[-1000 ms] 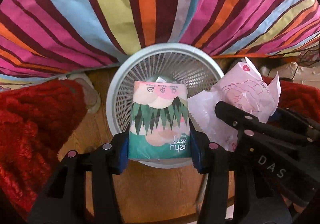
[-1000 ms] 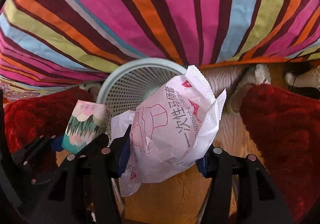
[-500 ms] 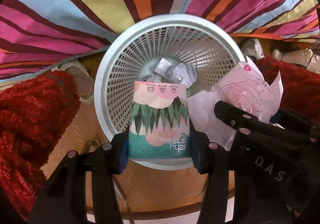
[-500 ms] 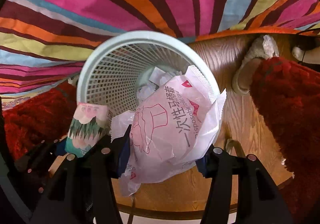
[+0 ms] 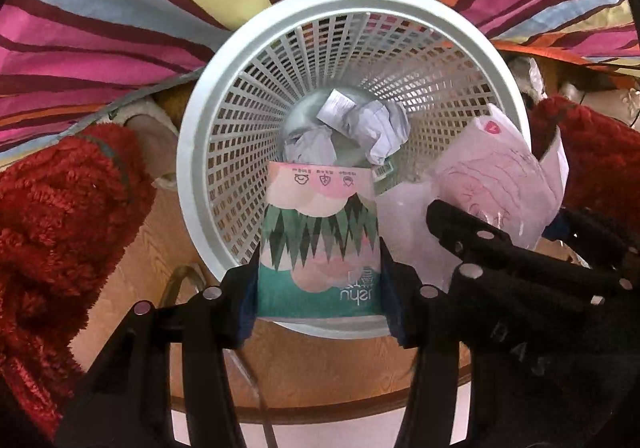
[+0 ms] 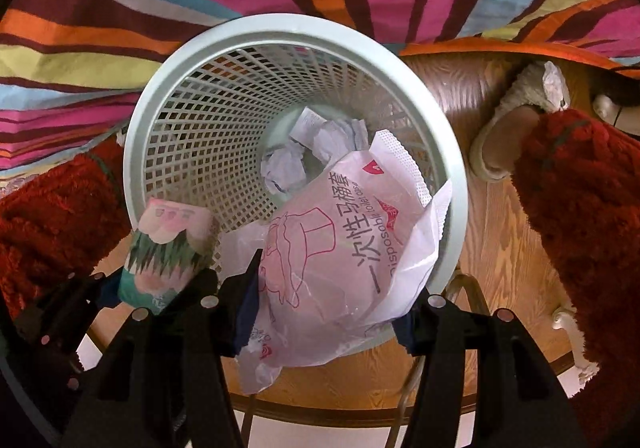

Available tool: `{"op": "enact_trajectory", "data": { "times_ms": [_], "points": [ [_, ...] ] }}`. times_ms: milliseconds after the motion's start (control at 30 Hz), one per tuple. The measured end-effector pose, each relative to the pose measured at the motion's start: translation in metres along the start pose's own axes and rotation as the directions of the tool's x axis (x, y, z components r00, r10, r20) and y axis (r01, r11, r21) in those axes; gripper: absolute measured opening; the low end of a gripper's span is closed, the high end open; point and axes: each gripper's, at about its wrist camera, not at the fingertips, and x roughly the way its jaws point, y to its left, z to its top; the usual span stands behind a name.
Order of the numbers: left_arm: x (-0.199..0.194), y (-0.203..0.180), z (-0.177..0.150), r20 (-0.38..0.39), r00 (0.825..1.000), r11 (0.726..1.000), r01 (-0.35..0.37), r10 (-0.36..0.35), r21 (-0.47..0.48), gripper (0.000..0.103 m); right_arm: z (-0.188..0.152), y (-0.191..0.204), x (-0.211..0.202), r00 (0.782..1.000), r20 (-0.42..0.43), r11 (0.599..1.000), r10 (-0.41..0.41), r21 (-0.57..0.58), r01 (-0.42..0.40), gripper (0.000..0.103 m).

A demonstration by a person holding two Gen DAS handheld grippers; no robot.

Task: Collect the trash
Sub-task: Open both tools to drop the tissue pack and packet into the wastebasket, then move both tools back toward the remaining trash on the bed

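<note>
Wooden floor point(image 6: 516, 248), striped bedcover point(image 5: 120, 28) behind. White mesh basket point(image 5: 208, 152) holds crumpled paper point(image 5: 372, 124). Above rim: left gripper point(image 5: 318, 288) pinching tissue pack point(image 5: 318, 244), jaws just easing apart; right gripper point(image 6: 326, 296) holding pink wrapper point(image 6: 340, 256).

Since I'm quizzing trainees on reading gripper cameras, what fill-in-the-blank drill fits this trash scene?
1. The left gripper holds a green and pink tissue ____.
2. The right gripper holds a pink and white plastic wrapper printed with the English word "____".
3. Both items hang above a round white mesh wastebasket that already holds crumpled ____.
4. The wastebasket stands on a ____ floor.

Missing words: pack; disposable; paper; wooden
</note>
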Motion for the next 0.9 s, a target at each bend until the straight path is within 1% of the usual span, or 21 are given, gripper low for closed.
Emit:
{"op": "enact_trajectory", "data": {
  "times_ms": [33, 67, 100, 133, 233, 300, 467, 567, 767, 900],
  "points": [
    [0.002, 0.001, 0.0, -0.006, 1.0, 1.0, -0.003, 0.003, -0.009, 0.071, 0.0, 0.0, 0.0, 1.0, 0.0, 1.0, 0.0, -0.002, 0.0, 0.061],
    [0.003, 0.001, 0.001, -0.008, 1.0, 1.0, -0.009, 0.009, -0.015, 0.078, 0.0, 0.0, 0.0, 1.0, 0.001, 1.0, -0.005, -0.003, 0.005, 0.076],
    [0.004, 0.002, 0.0, -0.005, 1.0, 1.0, -0.013, 0.013, -0.019, 0.085, 0.0, 0.001, 0.001, 1.0, 0.001, 1.0, -0.011, -0.006, 0.011, 0.085],
    [0.004, 0.003, 0.001, -0.003, 1.0, 1.0, -0.012, 0.012, -0.023, 0.085, -0.001, 0.001, 0.001, 1.0, 0.002, 1.0, -0.014, -0.006, 0.014, 0.092],
    [0.005, 0.004, 0.0, -0.002, 1.0, 1.0, -0.007, 0.007, -0.03, 0.089, -0.001, 0.002, 0.0, 1.0, 0.012, 1.0, -0.022, -0.007, 0.022, 0.093],
    [0.004, 0.006, 0.0, 0.001, 1.0, 0.999, -0.003, 0.003, -0.032, 0.09, -0.002, 0.001, 0.0, 0.999, 0.018, 0.999, -0.032, -0.005, 0.032, 0.095],
    [-0.003, 0.008, 0.0, 0.028, 1.0, 0.999, 0.003, -0.002, -0.032, 0.09, -0.002, -0.005, -0.004, 0.999, 0.033, 1.0, -0.016, 0.009, 0.016, 0.095],
    [-0.008, 0.009, -0.002, 0.048, 0.999, 0.999, 0.009, -0.007, -0.036, 0.093, -0.003, -0.005, -0.007, 0.999, 0.049, 1.0, -0.01, 0.014, 0.009, 0.095],
    [-0.022, 0.012, -0.005, 0.108, 0.994, 0.999, 0.015, -0.011, -0.041, 0.094, -0.006, -0.009, -0.02, 0.994, 0.105, 1.0, 0.01, 0.027, -0.013, 0.095],
    [-0.034, 0.016, -0.01, 0.152, 0.988, 0.999, 0.016, -0.008, -0.051, 0.095, -0.01, -0.011, -0.033, 0.987, 0.158, 0.999, 0.033, 0.034, -0.039, 0.095]
  ]
}}
